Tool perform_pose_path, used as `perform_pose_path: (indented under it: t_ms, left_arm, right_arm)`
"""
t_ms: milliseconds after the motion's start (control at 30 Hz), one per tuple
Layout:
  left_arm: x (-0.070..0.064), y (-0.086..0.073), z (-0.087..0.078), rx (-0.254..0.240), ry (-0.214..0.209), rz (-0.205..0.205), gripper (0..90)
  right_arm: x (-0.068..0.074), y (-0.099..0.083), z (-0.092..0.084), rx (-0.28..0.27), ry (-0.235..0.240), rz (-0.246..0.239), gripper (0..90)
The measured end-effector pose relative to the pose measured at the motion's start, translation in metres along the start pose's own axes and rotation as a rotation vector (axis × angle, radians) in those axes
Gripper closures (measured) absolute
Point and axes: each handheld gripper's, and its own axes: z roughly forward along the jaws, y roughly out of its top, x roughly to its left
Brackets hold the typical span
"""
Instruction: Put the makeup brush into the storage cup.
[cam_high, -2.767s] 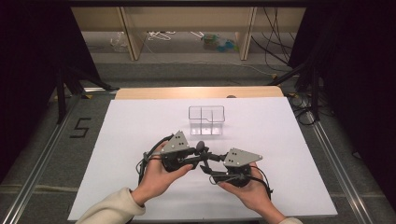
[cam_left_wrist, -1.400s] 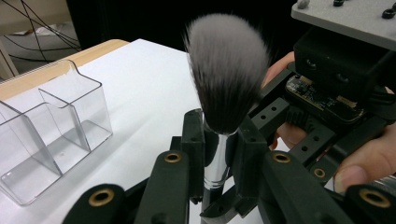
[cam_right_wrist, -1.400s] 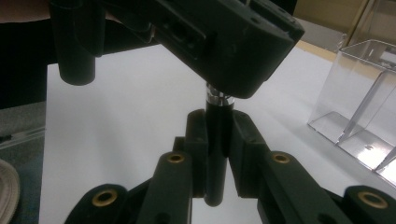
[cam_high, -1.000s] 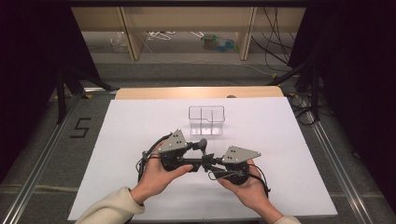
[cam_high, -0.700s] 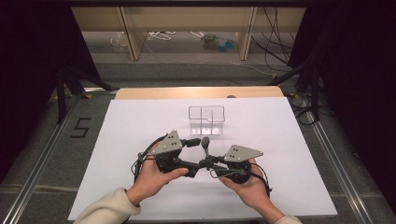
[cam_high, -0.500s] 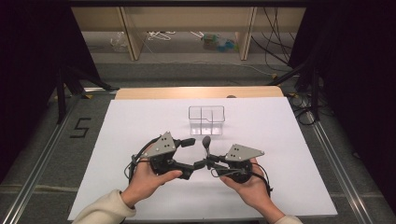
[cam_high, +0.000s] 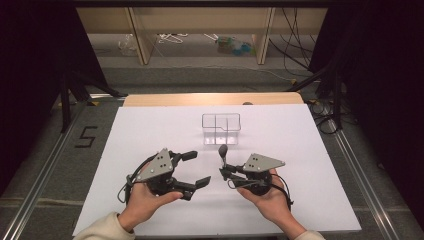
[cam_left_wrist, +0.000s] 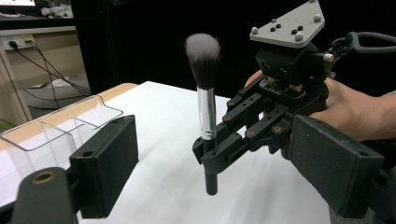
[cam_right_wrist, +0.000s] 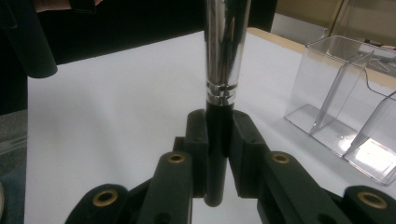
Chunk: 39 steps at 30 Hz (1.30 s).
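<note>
Makeup brush stands upright, clamped in the right hand-held gripper; the left hand-held gripper, just opened wide, holds nothing.

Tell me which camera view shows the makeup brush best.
The left gripper view: the whole makeup brush stands upright there, bristles up, its black handle clamped by the right gripper. The right gripper view shows just its handle and silver ferrule up close. The high view shows it small.
</note>
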Motion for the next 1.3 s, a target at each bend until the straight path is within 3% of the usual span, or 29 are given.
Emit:
perform_pose_path:
  t_ms: [367,600,667,733,767,800,1033,1133,1300]
  left_arm:
    - [0.005,-0.005,-0.023,-0.032,0.028,-0.028,15.4]
    - [0.010,-0.011,-0.039,-0.060,0.065,-0.047,15.4]
    - [0.011,-0.011,-0.042,-0.060,0.062,-0.025,15.5]
    - [0.010,-0.012,-0.046,-0.059,0.075,-0.033,15.5]
    - [0.011,-0.013,-0.048,-0.055,0.072,-0.014,15.5]
    - [0.010,-0.014,-0.050,-0.056,0.081,-0.029,15.5]
    - [0.013,-0.017,-0.060,-0.054,0.093,-0.019,15.5]
    - [0.014,-0.020,-0.064,-0.051,0.102,-0.023,15.6]
    - [0.015,-0.024,-0.069,-0.054,0.121,-0.038,15.7]
  right_arm:
    - [-0.002,0.000,-0.002,-0.022,-0.019,0.008,79.3]
    - [-0.005,0.000,-0.004,-0.006,-0.019,0.017,79.3]
    - [-0.005,0.000,-0.004,-0.006,-0.019,0.016,79.3]
    - [-0.005,0.000,-0.004,-0.015,-0.020,0.018,79.3]
    - [-0.005,0.000,-0.004,-0.007,-0.019,0.017,79.3]
    - [-0.005,0.000,-0.004,-0.007,-0.016,0.018,79.3]
    - [-0.007,0.001,-0.005,-0.032,-0.032,0.007,79.3]
    - [-0.006,0.001,-0.006,-0.027,-0.019,0.027,79.3]
    - [-0.009,0.000,-0.006,-0.040,-0.036,0.012,79.3]
